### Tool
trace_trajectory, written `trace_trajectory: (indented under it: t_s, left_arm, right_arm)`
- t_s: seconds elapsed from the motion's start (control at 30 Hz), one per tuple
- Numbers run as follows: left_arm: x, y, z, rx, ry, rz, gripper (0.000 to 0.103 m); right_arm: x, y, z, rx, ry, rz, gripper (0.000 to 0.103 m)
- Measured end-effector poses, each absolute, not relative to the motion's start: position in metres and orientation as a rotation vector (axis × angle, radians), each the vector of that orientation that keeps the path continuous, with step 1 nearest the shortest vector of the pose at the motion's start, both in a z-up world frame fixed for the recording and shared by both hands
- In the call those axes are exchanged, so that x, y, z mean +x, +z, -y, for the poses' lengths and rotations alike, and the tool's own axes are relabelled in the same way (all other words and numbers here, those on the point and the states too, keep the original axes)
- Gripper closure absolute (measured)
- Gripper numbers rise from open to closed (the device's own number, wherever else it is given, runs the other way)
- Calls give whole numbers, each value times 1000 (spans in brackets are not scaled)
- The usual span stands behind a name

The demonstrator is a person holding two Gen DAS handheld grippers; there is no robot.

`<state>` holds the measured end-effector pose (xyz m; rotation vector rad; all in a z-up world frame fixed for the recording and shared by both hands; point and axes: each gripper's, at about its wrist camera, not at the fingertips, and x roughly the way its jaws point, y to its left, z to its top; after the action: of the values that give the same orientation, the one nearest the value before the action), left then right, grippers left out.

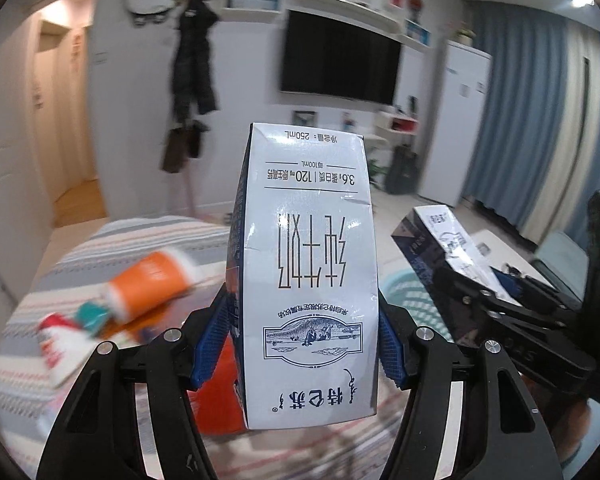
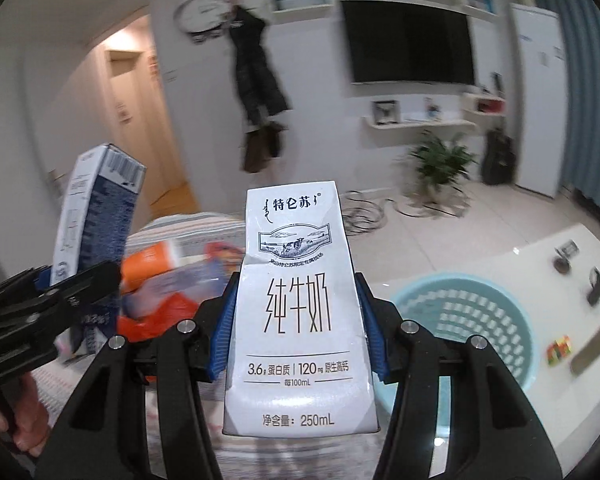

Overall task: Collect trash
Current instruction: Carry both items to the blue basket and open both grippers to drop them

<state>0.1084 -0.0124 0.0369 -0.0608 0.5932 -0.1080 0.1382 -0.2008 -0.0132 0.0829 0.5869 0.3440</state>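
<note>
Above the striped bed: two cartons aloft.
Basket: pale blue, empty as far as visible, awaiting trash.
Left over: orange packets on the bed.
Left gripper: pinching upside-down milk carton.
Right gripper: pinching upright milk carton.

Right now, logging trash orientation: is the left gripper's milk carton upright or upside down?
Upside down: the left gripper's milk carton shows inverted print, with the volume line at its far end.

White milk cartons, pale blue basket, seemingly striped cloth.
</note>
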Motion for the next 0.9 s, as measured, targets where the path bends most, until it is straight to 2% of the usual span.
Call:
trace_trajectory:
  t_s: [0.17, 0.4, 0.5, 0.67, 0.83, 0.9]
  left_arm:
    - [153, 16, 56, -70, -258, -677, 41]
    - [215, -43, 109, -117, -359, -847, 41]
    - [222, -67, 127, -122, -403, -879, 41]
    - [224, -94, 147, -111, -441, -900, 40]
    - [224, -106, 153, -138, -447, -910, 29]
    - [220, -105, 149, -153, -450, -908, 27]
  right_arm:
    - [174, -47, 258, 163, 201, -662, 53]
    - [222, -119, 322, 319, 34, -884, 53]
    - [232, -150, 338, 354, -13, -963, 53]
    - [236, -170, 345, 361, -55, -1013, 52]
    - [233, -175, 347, 372, -71, -1032, 51]
    - [232, -176, 349, 382, -75, -1032, 48]
